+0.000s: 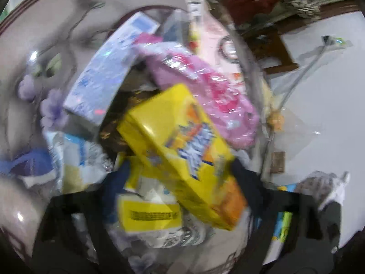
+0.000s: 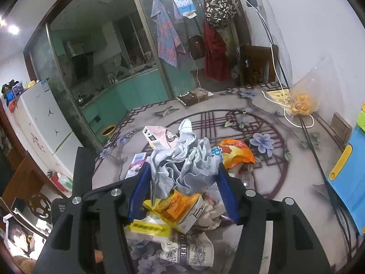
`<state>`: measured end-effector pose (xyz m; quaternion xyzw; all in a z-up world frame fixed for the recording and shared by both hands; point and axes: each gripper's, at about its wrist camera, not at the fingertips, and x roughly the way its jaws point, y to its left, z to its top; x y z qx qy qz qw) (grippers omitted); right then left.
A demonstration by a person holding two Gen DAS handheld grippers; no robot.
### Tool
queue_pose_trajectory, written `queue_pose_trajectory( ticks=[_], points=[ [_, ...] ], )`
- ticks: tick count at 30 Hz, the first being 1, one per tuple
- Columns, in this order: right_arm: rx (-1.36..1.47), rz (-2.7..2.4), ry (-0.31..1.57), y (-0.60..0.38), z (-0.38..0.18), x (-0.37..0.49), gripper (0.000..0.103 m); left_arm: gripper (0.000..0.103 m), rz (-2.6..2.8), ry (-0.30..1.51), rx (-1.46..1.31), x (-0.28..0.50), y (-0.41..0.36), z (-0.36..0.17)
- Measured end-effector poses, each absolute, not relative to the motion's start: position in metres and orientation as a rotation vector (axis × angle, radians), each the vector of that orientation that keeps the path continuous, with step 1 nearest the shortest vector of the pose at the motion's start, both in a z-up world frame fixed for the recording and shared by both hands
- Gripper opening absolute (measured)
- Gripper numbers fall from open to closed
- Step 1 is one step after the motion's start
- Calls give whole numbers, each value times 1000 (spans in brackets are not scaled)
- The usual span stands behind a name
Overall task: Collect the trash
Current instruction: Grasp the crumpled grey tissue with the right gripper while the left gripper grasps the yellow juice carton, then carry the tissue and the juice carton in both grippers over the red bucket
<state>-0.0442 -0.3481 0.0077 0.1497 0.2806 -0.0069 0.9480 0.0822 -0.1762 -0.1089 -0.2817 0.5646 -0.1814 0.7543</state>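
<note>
The flower-patterned surface [image 2: 262,118] fills the middle of the right wrist view, with a trash pile heaped at lower centre. A crumpled grey wrapper [image 2: 184,166] is clamped between the blue pads of the right tongs [image 2: 182,196]. In the blurred left view, a yellow box [image 1: 182,150] lies at centre between the left tongs [image 1: 173,214]; whether it is gripped cannot be told.

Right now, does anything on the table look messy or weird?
Yes. Trash is heaped in the middle of the flowered table: a yellow box lies tilted on a pink packet, and the right gripper holds a crumpled grey bag. An orange wrapper lies crumpled beside the pile.
</note>
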Motion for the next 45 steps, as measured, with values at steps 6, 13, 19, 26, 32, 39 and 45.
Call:
queue_pose_trajectory(
  ticks=[6,13,19,26,32,39,45],
  points=[
    [303,-12,570,-348,8,-45,56,46,-463,1181,-610,81,-168,-95],
    [289,-5,571,-342,8,-45,56,37,-480,1084,-460,70,-150,-68],
    [257,13,563,-331,9,-48,56,37,-452,978,-257,55,-123,-38],
    [145,79,552,-290,10,-54,56,37,-402,879,-54,37,-57,-5],
    [73,145,513,-238,21,-62,56,37,-316,799,39,30,5,2],
    [123,265,553,-162,7,-50,57,37,-229,798,-51,32,83,-10],
    [135,385,609,-85,-14,-22,57,37,-119,815,-121,26,158,-23]
  ],
)
